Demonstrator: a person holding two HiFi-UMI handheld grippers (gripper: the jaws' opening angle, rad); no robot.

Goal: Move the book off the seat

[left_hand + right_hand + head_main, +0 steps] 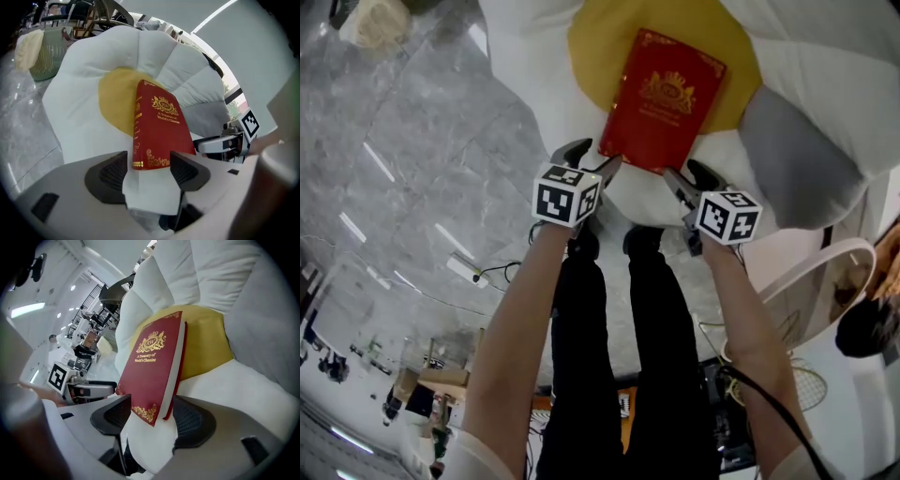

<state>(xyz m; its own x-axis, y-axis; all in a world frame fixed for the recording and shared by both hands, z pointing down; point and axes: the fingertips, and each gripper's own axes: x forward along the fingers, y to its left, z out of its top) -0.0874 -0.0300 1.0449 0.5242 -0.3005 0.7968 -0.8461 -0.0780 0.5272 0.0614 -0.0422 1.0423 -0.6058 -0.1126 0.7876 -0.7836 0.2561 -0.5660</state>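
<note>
Slippage is the worry, I'd say. The book [664, 98] lies face up on the seat's soft white cushion [534, 66], partly over the yellow centre [600, 37], and its near edge is close to the front rim. The left tool [591, 157] gapes wide around the spine-side near corner. The right tool [692, 178] gapes just as wide around the other corner. Neither presses on the book, and neither holds anything. A pinch at the corners alone could let the covers splay or the book twist loose. It is a closed red hardback with gold ornament, a gold crest and pale page edges.
</note>
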